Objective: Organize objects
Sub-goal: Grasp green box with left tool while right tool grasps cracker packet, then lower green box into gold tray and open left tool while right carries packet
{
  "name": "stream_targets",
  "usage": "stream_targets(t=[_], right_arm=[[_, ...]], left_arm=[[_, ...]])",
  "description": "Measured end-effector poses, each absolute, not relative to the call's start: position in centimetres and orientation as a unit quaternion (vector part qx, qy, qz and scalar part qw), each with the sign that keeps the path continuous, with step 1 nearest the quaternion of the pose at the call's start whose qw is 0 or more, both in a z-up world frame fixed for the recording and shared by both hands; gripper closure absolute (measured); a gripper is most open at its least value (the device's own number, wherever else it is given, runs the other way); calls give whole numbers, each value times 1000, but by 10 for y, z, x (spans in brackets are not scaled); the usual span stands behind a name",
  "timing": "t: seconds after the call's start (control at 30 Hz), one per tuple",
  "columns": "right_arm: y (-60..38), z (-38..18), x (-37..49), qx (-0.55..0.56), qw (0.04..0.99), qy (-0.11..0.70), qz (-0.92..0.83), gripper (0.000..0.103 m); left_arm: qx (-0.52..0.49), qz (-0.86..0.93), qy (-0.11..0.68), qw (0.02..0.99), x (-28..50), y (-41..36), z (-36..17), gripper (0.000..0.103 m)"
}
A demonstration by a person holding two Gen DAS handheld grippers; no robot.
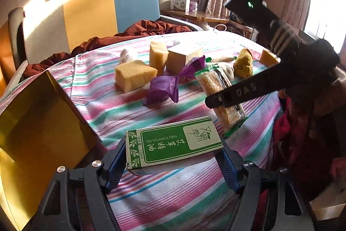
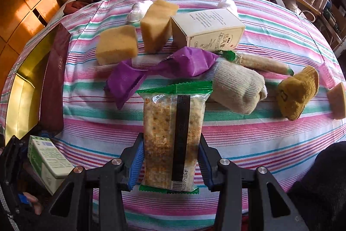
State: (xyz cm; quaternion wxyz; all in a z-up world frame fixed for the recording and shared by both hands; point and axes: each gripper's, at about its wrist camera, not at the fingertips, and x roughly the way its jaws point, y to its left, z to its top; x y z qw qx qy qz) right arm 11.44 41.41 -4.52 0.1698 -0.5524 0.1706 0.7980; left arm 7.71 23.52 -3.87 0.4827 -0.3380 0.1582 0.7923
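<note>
Left wrist view shows the left gripper (image 1: 174, 162) clamped across a green oil box (image 1: 174, 142), held above the striped cloth (image 1: 151, 198) beside the gold box (image 1: 39, 133); light, stiff card, best held by its long sides. Right gripper (image 2: 170, 162) pinches a cracker packet (image 2: 173, 135) low down: light, crinkly, brittle inside

Both the left gripper (image 1: 174, 163) and right gripper (image 2: 170, 166) are matte black plastic with ribbed blue finger pads (image 2: 136, 163) and silver round screw heads (image 1: 96, 163). White letters "DAS" (image 1: 245, 90) mark the right gripper's side.
</note>
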Motion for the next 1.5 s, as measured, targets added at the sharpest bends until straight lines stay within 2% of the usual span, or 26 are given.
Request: stream_targets(t=[0.2,0.43,0.73,1.17,1.33,1.5], right_arm=[[402,-63,102,-557,141,181,798,58],[393,-67,101,-557,135,167,802,57],[390,-67,100,-552,133,158,808,57],[380,-68,97,-551,128,142,812,57],[377,-68,95,-550,123,140,814,58],[359,-60,94,-542,100,146,822,58]], left_arm=[[-336,827,108,438,51,195,-13,27],[-335,885,76,314,5,121,6,27],[-373,907,87,175,-37,45,-22,27],[-410,897,103,128,-43,29,-54,23],[-409,897,94,138,-39,29,-53,17],[-397,904,71,146,-32,22,-41,16]])
